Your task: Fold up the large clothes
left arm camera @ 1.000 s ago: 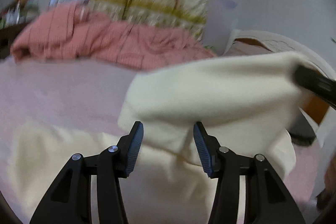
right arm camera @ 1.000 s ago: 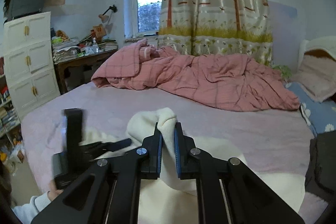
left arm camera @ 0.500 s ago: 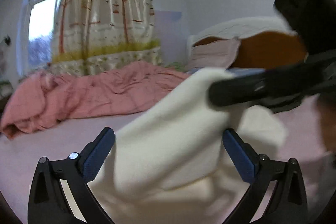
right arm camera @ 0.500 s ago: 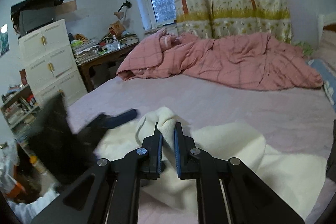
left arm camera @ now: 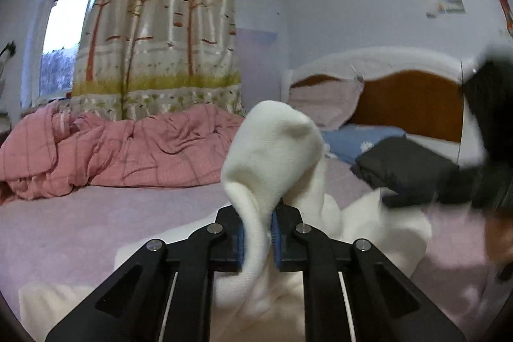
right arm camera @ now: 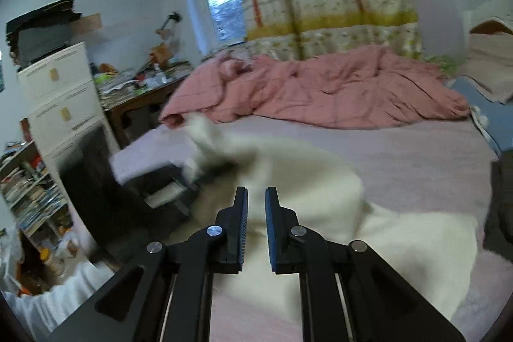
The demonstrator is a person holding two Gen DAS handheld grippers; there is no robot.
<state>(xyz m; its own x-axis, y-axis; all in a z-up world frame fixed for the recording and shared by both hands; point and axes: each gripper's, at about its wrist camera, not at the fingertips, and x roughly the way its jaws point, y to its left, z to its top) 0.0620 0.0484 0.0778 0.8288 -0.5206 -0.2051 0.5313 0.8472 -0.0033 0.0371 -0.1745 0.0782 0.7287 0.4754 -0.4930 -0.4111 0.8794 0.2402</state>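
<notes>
While the left gripper [left arm camera: 258, 233] is closing its jaws on a bunched fold of the cream garment [left arm camera: 272, 149], the cloth rises between and beyond its blue pads in a rounded hump, then falls away to the right of the fingers and back beneath them onto the pink bed sheet [left arm camera: 96, 213]. The right gripper [right arm camera: 255, 207] has its pads standing close together with a narrow gap, and no cloth looks pinched in it; the garment [right arm camera: 304, 191] lies spread just ahead of and below those fingers, its length seeming to run from their left, where it is blurred, out to their right. The left hand alone has a hold, so the coming fold probably depends on the right fingers dropping onto the cloth directly ahead.
</notes>
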